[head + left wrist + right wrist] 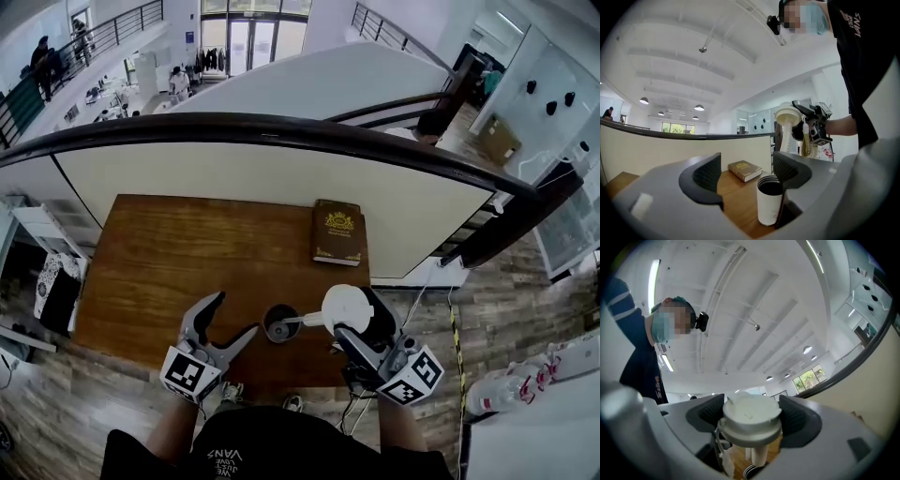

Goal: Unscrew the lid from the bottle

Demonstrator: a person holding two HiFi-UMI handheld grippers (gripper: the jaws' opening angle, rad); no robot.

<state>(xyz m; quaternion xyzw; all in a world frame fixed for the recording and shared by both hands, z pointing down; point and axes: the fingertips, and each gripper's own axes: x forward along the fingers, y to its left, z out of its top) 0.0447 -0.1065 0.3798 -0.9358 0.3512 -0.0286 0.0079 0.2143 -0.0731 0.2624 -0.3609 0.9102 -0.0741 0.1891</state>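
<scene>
Here, one bottle (pixel 279 323); one lid (pixel 347 307).

The lid (pixel 347 307) is creamy white. So is the bottle (pixel 768 208) outside, though its inside is black. The table (pixel 169 272) is warm brown wood with a streaky grain. The book (pixel 337 232) is dark brown (a gold emblem on its cover). The left gripper (pixel 236 312) and right gripper (pixel 361 326) are grey with black ribbed pads (pixel 707 174), and each has a cube (pixel 185 372) patterned in black-and-white squares.
</scene>
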